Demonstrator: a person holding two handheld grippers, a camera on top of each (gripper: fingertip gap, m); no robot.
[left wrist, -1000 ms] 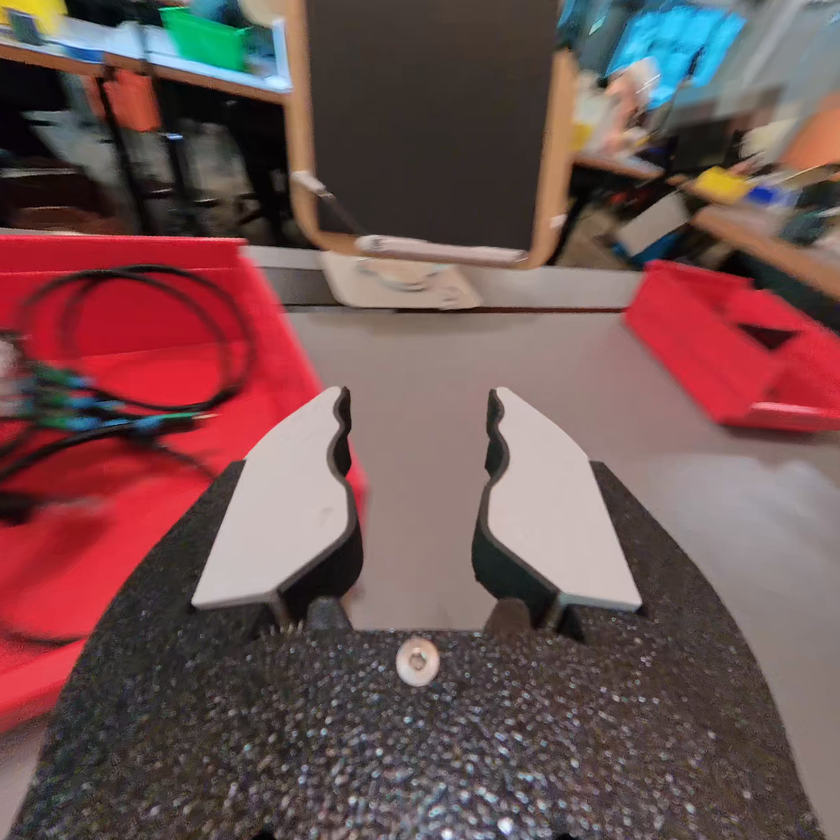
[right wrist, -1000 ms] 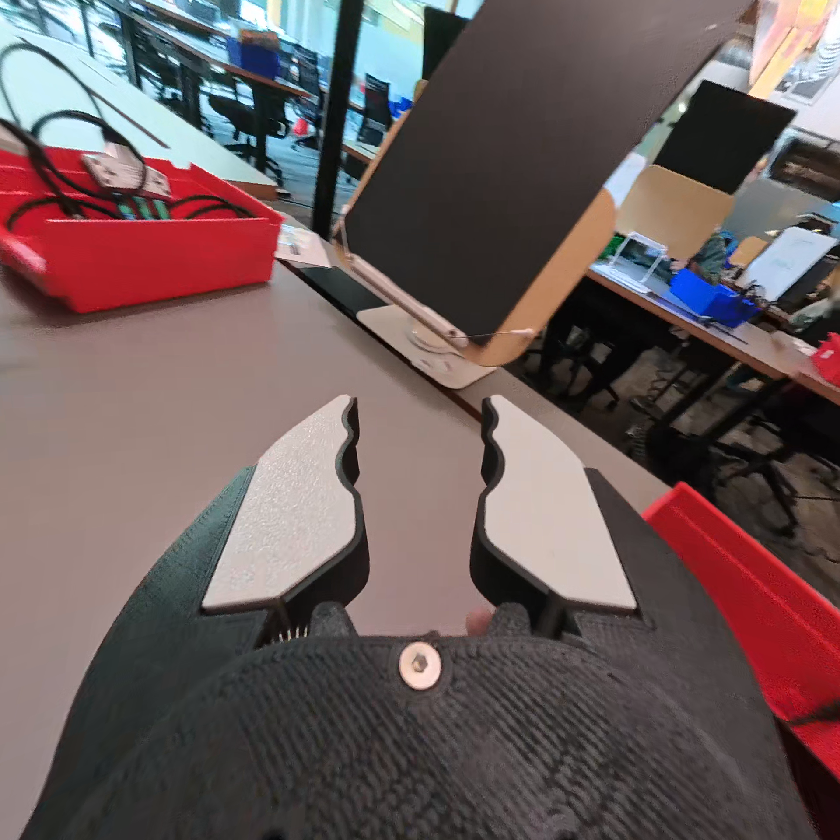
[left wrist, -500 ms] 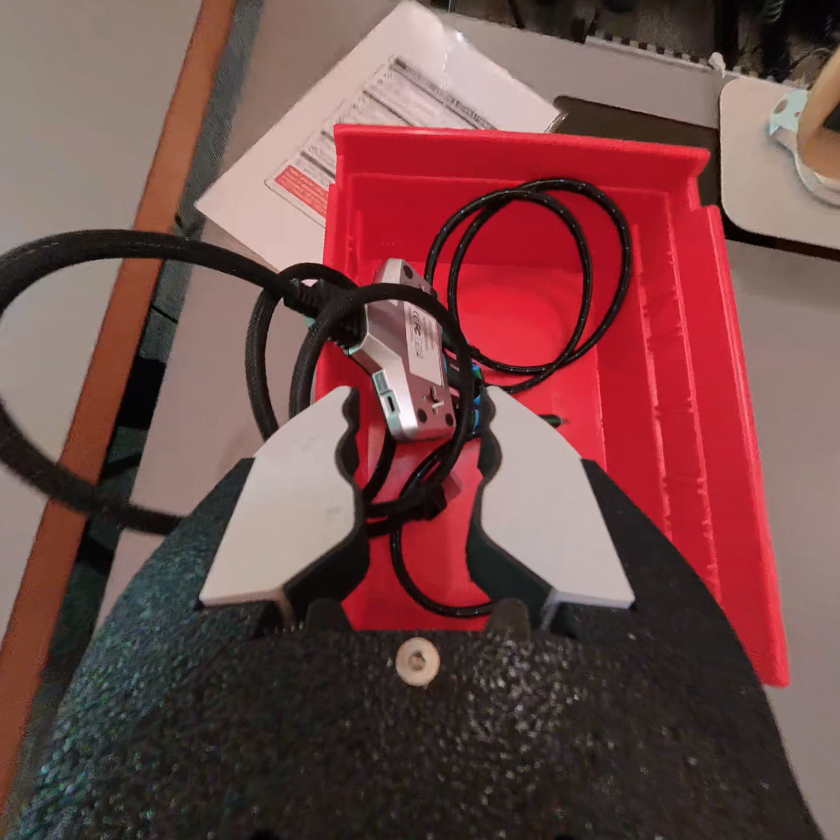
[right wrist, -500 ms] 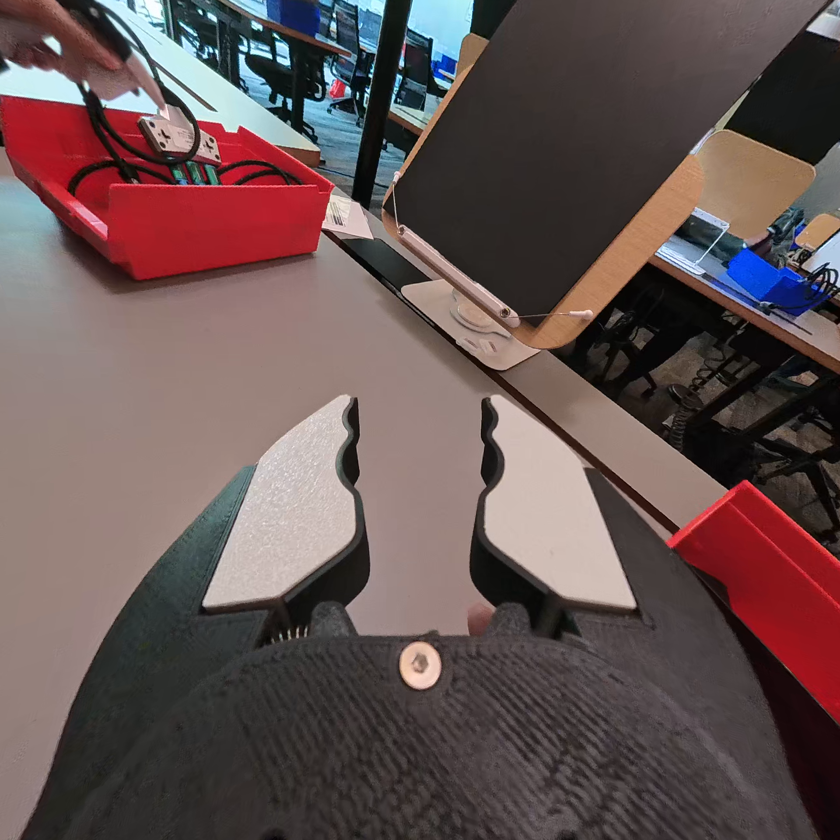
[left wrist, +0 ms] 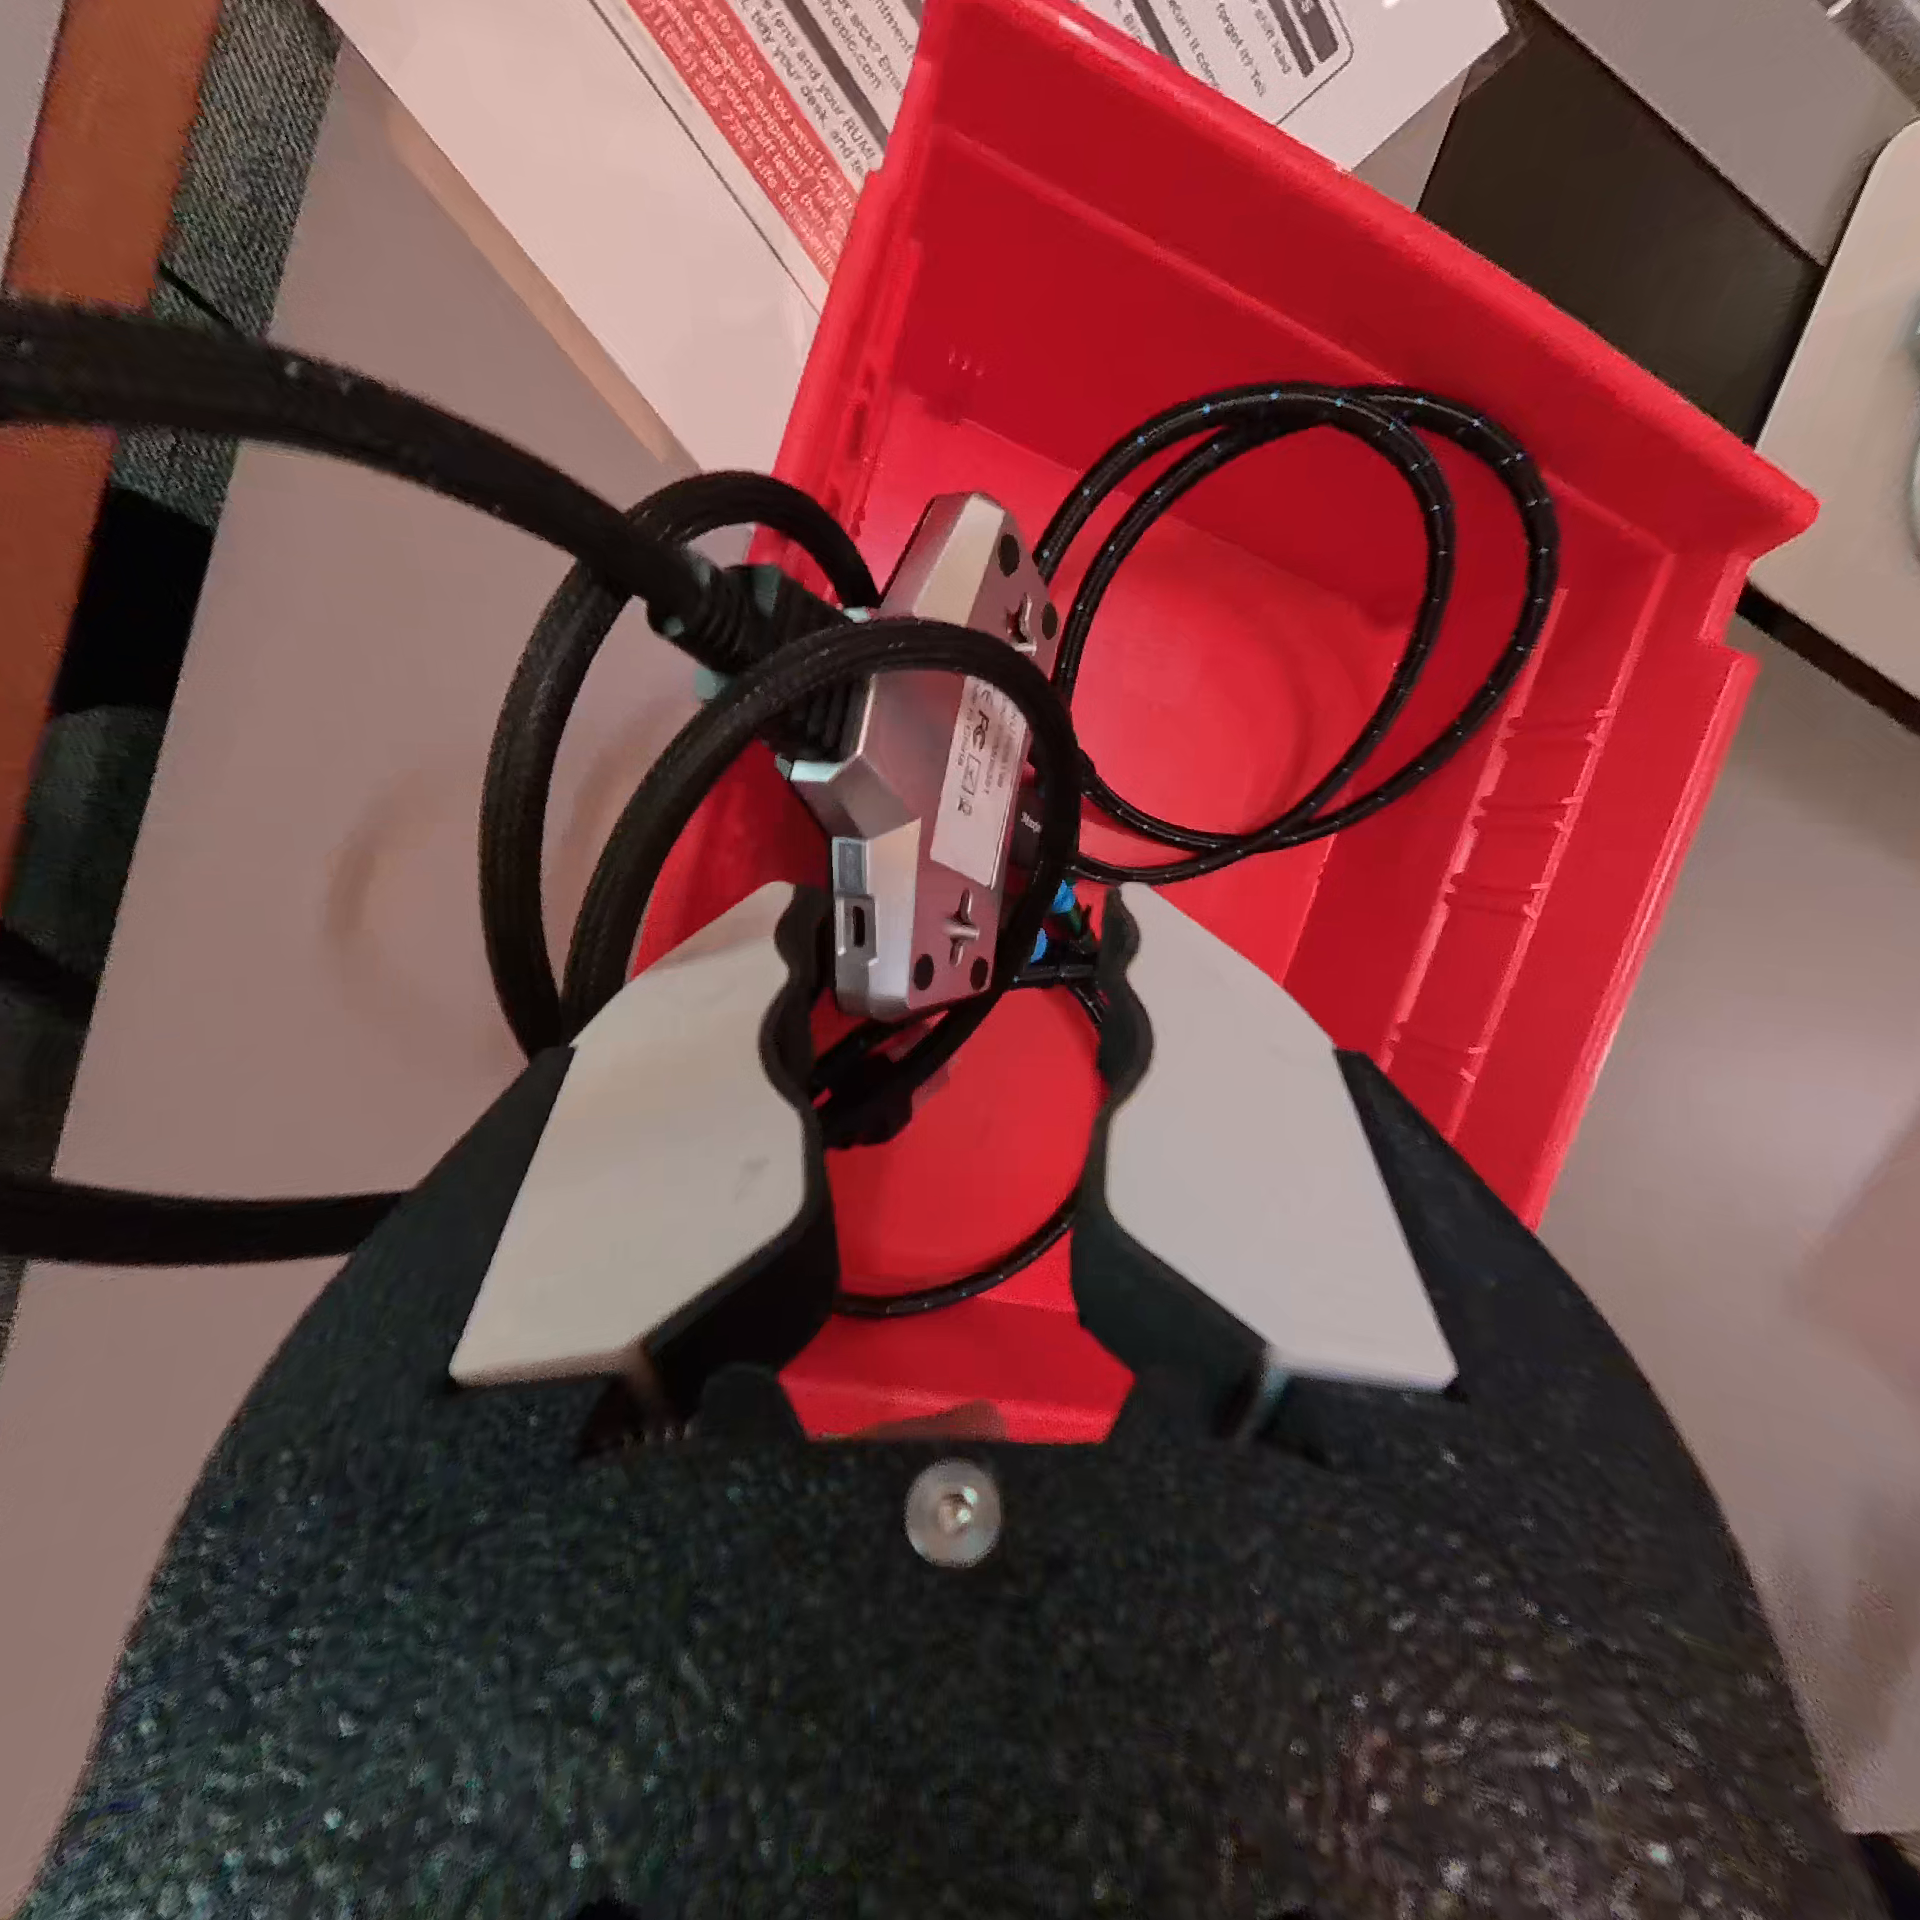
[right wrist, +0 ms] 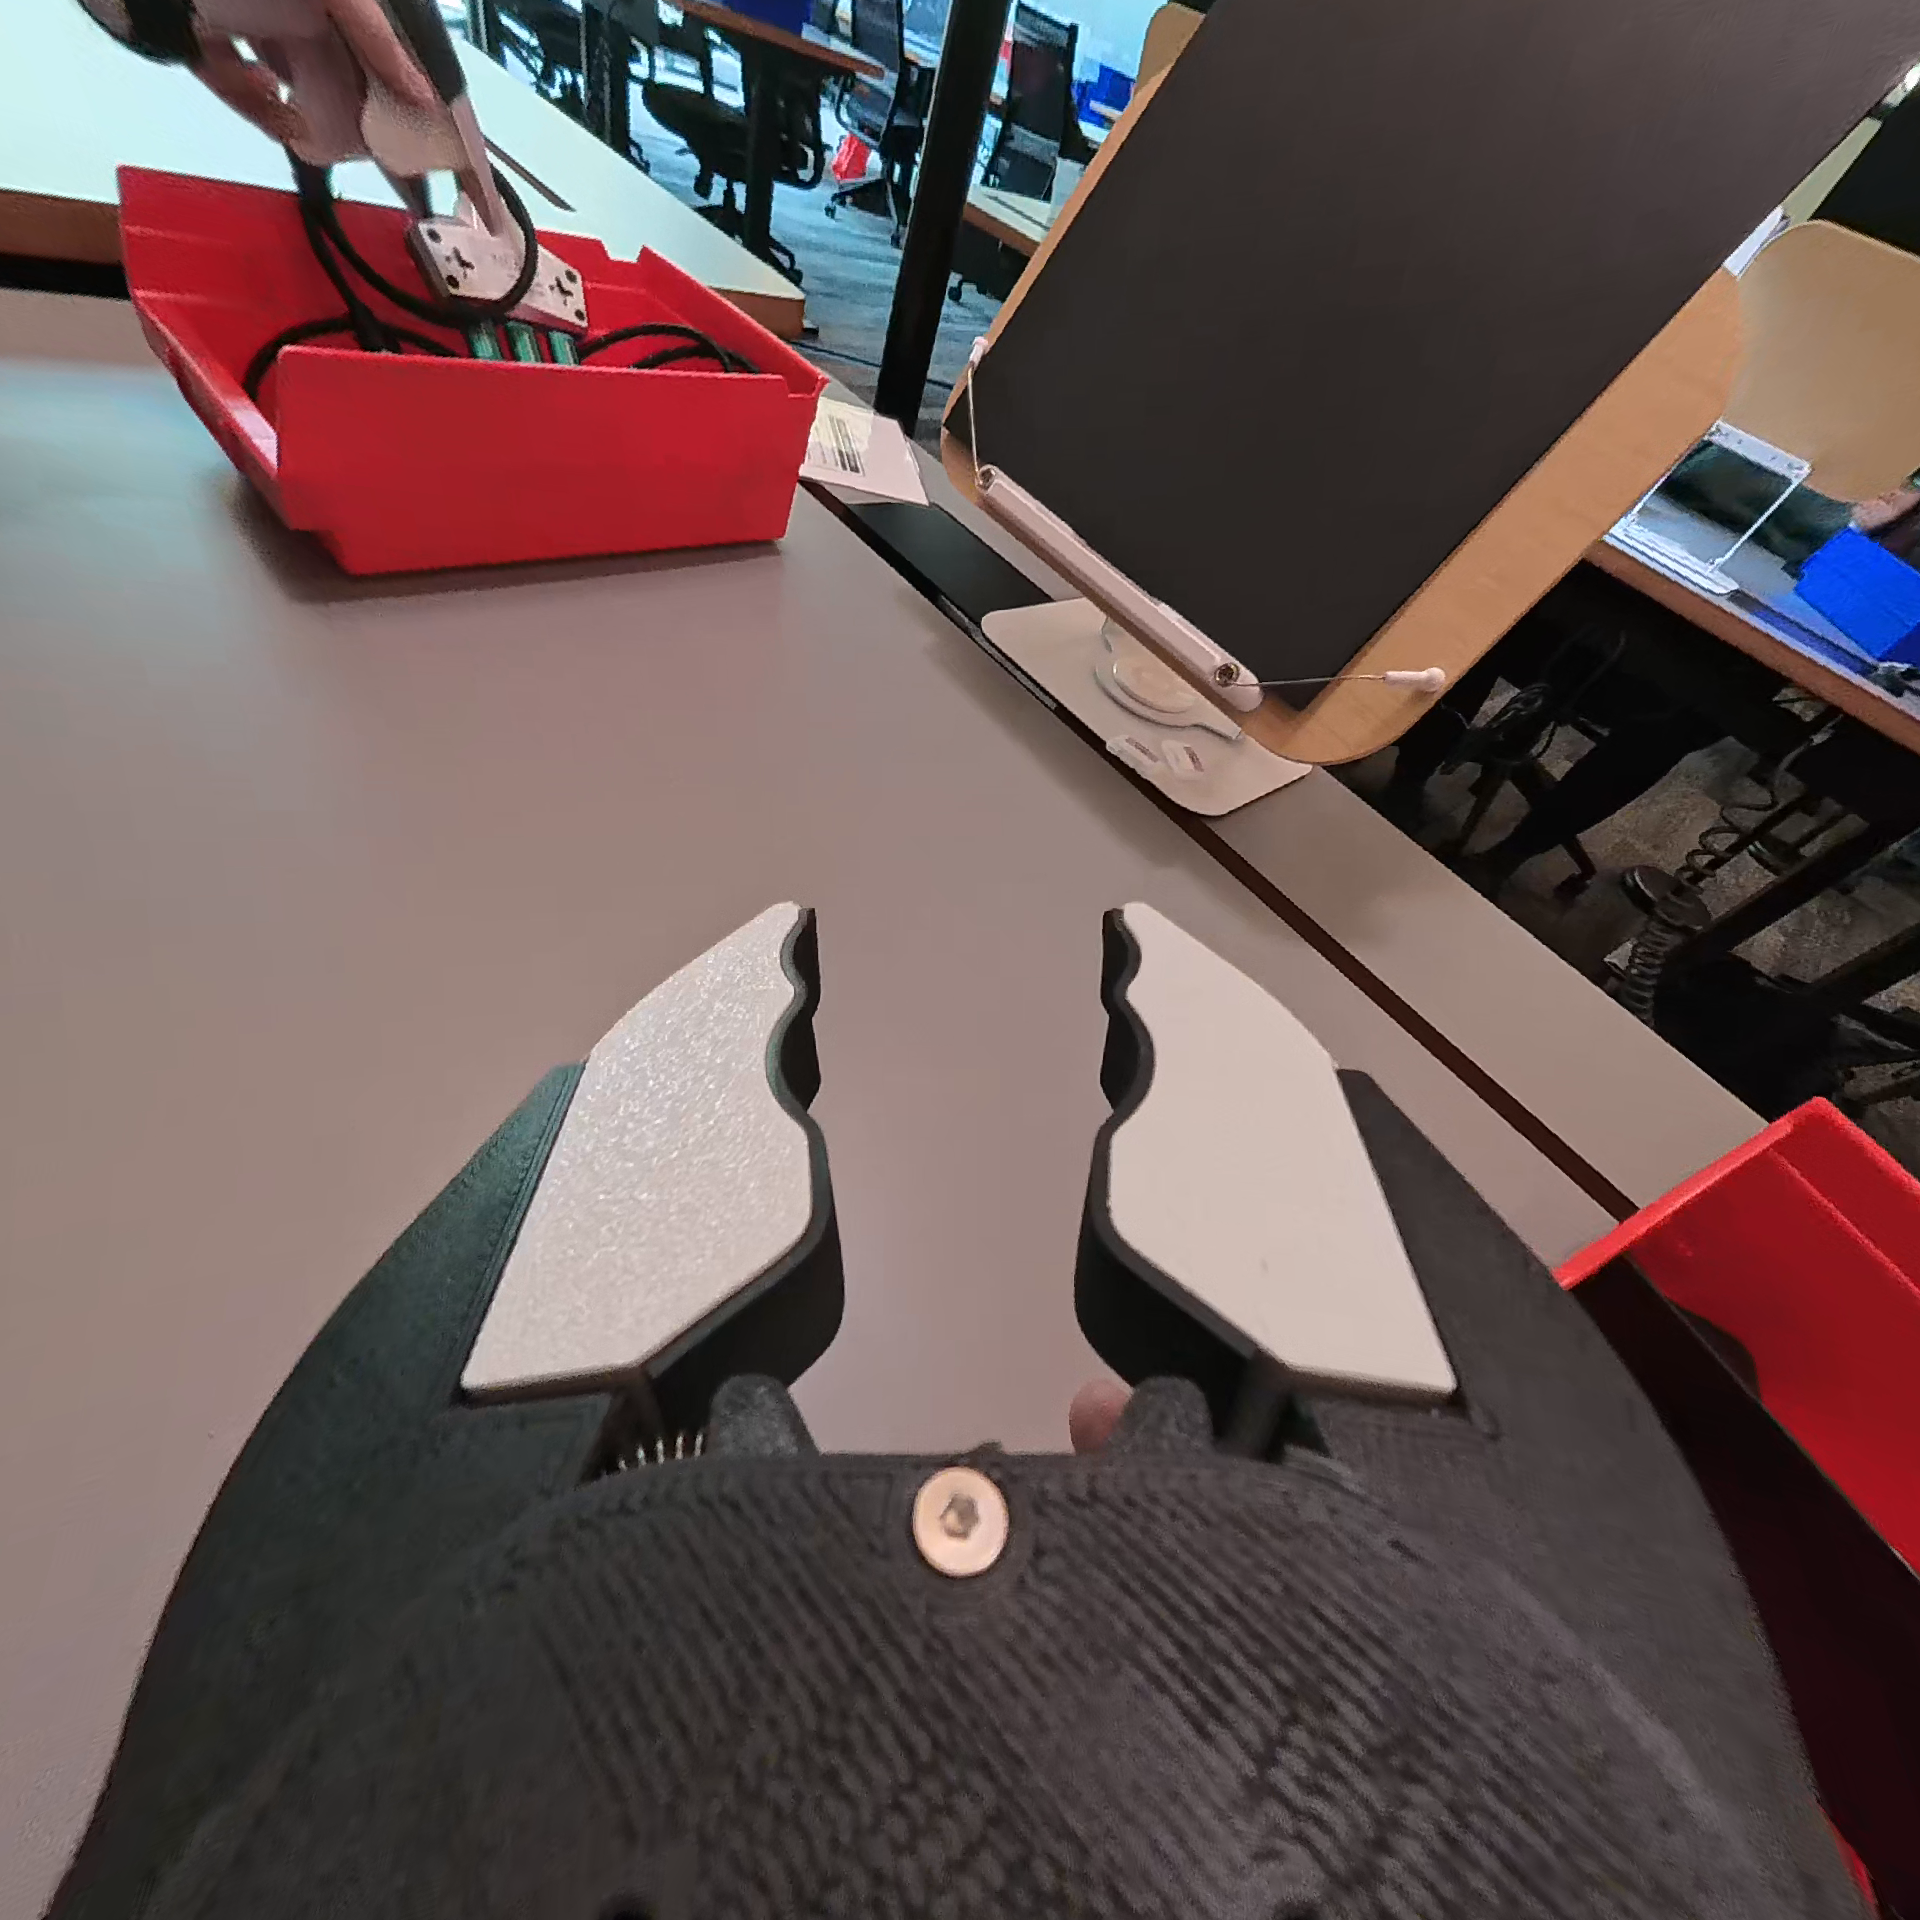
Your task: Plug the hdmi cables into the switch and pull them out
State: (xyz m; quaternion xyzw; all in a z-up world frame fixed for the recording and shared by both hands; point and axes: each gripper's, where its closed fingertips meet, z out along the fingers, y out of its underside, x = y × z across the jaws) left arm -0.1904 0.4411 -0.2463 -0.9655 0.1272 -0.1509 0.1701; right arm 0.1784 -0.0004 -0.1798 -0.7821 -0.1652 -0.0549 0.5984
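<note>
The switch (left wrist: 925, 790) is framed above the red bin (left wrist: 1475, 582) by the left gripper (left wrist: 951, 935), fingers spread for grasping; the right gripper (right wrist: 958, 935) is kept released.

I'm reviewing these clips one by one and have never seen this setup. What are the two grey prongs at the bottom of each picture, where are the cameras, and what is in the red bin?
No robot here: a person holds a two-finger gripper in each hand, each with a camera looking along its fingers. One view shows the left gripper open, over a red bin that holds a silver HDMI switch with black braided cables plugged in. Its fingers flank the switch; I cannot tell whether they touch it. The other view shows the right gripper, open and empty, above a bare grey table. Far off, that bin appears again.
</note>
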